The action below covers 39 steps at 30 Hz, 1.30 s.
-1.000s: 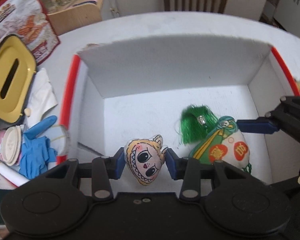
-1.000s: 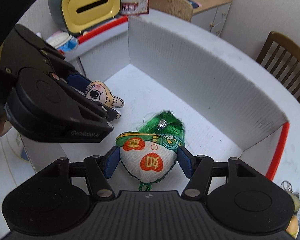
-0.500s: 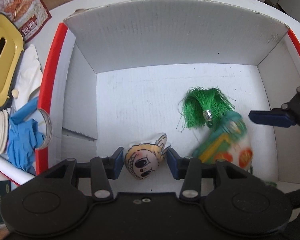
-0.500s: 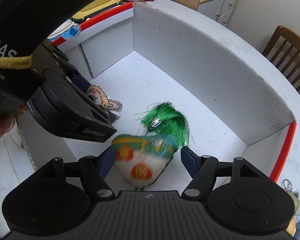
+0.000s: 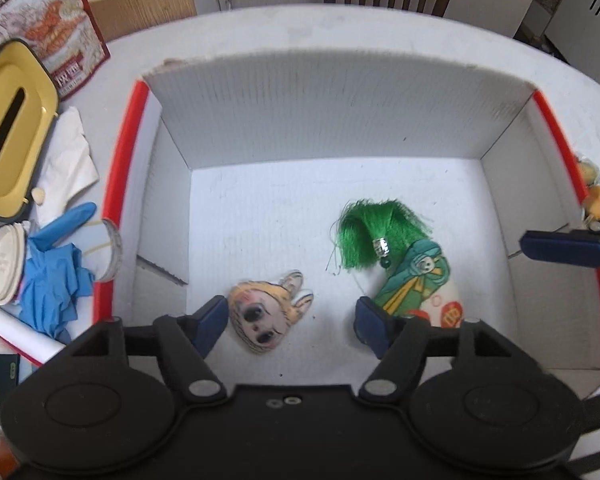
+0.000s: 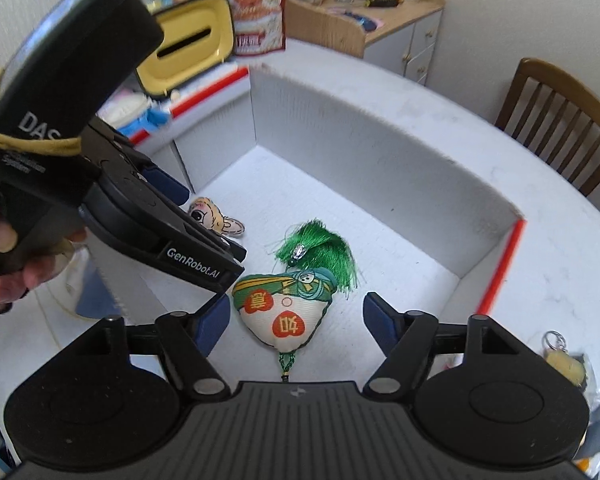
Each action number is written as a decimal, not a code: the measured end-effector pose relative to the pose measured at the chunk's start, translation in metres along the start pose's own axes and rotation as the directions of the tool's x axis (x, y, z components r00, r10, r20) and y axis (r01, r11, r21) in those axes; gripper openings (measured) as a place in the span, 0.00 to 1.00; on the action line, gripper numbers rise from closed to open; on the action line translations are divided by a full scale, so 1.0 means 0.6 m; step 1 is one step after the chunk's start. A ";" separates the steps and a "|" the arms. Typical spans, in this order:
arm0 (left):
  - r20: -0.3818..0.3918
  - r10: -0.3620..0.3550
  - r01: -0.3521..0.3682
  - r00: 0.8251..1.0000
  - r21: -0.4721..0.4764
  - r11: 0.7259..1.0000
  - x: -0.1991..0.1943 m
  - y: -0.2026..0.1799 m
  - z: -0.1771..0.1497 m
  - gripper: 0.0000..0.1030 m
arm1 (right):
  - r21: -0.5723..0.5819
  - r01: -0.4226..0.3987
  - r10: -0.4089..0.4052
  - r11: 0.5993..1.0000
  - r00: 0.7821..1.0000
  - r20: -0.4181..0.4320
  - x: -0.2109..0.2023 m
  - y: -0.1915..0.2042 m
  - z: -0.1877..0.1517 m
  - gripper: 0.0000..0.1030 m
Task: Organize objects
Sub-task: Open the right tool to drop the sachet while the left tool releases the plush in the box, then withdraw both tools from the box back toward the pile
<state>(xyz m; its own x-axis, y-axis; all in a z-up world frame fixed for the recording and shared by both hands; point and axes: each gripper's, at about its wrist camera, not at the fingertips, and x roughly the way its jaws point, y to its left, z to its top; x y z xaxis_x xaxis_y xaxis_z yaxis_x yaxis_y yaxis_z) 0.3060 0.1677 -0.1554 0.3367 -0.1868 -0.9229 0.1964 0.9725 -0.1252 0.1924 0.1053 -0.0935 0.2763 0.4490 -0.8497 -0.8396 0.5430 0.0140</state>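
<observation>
Both grippers hang over a white box [image 5: 332, 120] on the table [image 5: 340, 28], each with its fingers spread and grasping nothing. The left gripper [image 5: 288, 326] has the doll-face charm [image 5: 266, 318] lying on the box floor between its fingers, nearer the left one. The right gripper [image 6: 296, 320] frames the heart-shaped pouch [image 6: 286, 316], whose green tassel [image 6: 320, 254] points toward the far wall. A yellow tissue box [image 5: 8, 132] and a blue glove [image 5: 52, 280] sit outside the box.

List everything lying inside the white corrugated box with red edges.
On the floor of the white corrugated box lie a flat cartoon-face charm and a heart-shaped embroidered sachet with a green tassel. The left gripper hides the near floor strip.
</observation>
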 end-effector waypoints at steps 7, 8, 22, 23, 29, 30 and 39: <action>0.085 0.020 -0.020 0.996 -0.003 1.000 -0.057 -0.021 -0.002 0.72 | 0.046 0.018 -0.021 0.999 0.997 0.078 -0.062 -0.008 -0.019 0.73; 0.098 0.019 -0.019 0.995 -0.005 1.000 -0.066 -0.024 -0.004 0.72 | 0.053 0.017 -0.022 0.998 0.996 0.091 -0.072 -0.009 -0.023 0.73; 0.230 0.018 -0.021 0.973 0.011 1.000 -0.159 -0.095 -0.049 0.79 | 0.197 -0.007 -0.046 0.980 0.963 0.265 -0.210 -0.049 -0.108 0.78; 0.237 0.016 -0.018 0.971 0.009 1.000 -0.165 -0.101 -0.052 0.80 | 0.204 -0.008 -0.049 0.979 0.960 0.275 -0.219 -0.053 -0.116 0.79; 0.280 0.009 -0.008 0.960 -0.003 1.000 -0.198 -0.145 -0.075 0.84 | 0.223 0.003 -0.077 0.975 0.942 0.327 -0.270 -0.076 -0.167 0.81; 0.284 0.008 -0.007 0.959 -0.004 1.000 -0.202 -0.153 -0.078 0.85 | 0.227 0.003 -0.080 0.974 0.940 0.333 -0.278 -0.082 -0.175 0.81; 0.324 -0.006 0.011 0.946 -0.013 1.000 -0.228 -0.224 -0.100 0.95 | 0.294 -0.013 -0.105 0.956 0.917 0.385 -0.325 -0.137 -0.237 0.82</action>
<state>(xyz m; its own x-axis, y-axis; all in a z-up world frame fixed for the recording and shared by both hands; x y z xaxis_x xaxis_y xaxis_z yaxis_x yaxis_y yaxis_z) 0.1782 0.0707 -0.0341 0.6155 -0.2276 -0.7545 0.1878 0.9722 -0.1400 0.1415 -0.1277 -0.0040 0.5219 0.6276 -0.5776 -0.6687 0.7215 0.1797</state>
